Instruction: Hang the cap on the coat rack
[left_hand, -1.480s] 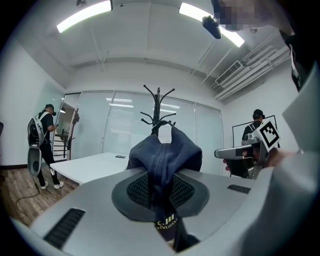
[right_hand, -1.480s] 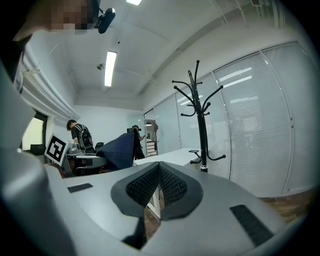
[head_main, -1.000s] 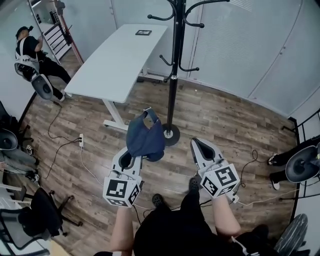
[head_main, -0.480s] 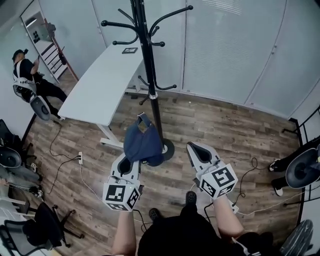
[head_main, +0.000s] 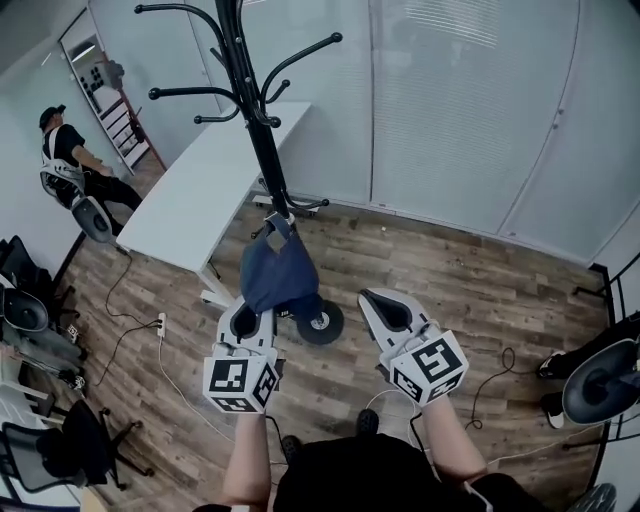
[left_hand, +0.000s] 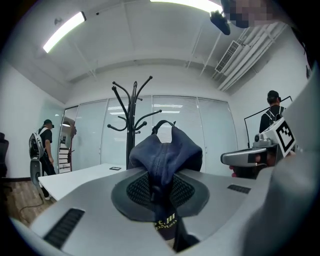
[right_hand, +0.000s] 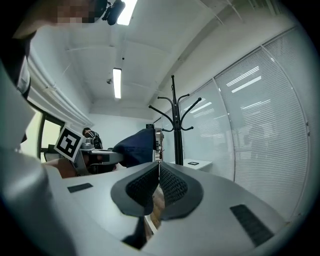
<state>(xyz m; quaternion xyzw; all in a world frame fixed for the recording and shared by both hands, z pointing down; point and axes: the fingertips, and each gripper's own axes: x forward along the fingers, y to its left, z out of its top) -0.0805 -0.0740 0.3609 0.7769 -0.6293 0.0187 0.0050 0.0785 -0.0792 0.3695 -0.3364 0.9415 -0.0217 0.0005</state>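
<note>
A navy cap (head_main: 279, 277) hangs limp from my left gripper (head_main: 250, 312), whose jaws are shut on its cloth. In the left gripper view the cap (left_hand: 167, 154) bulges up over the pads (left_hand: 142, 189), its back strap loop on top. The black coat rack (head_main: 256, 128) stands just beyond the cap, with its hooks spread at the top and its round base (head_main: 321, 325) on the floor. It rises behind the cap as the coat rack (left_hand: 131, 127). My right gripper (head_main: 386, 304) is level beside the left, shut and empty, pads (right_hand: 170, 187) meeting. From there I see the rack (right_hand: 175, 125) and the cap (right_hand: 135, 147).
A long white table (head_main: 200, 190) stands left of the rack in front of a glass partition wall (head_main: 470, 110). A person (head_main: 70, 160) stands at far left. Office chairs (head_main: 25, 320) line the left edge, cables (head_main: 130, 295) trail over the wood floor, and a round fan-like stand (head_main: 600, 385) sits at right.
Both grippers have moved forward and a little up toward the coat rack, the left one carrying the cap. The rack's hooks now show larger and nearer, above the cap.
</note>
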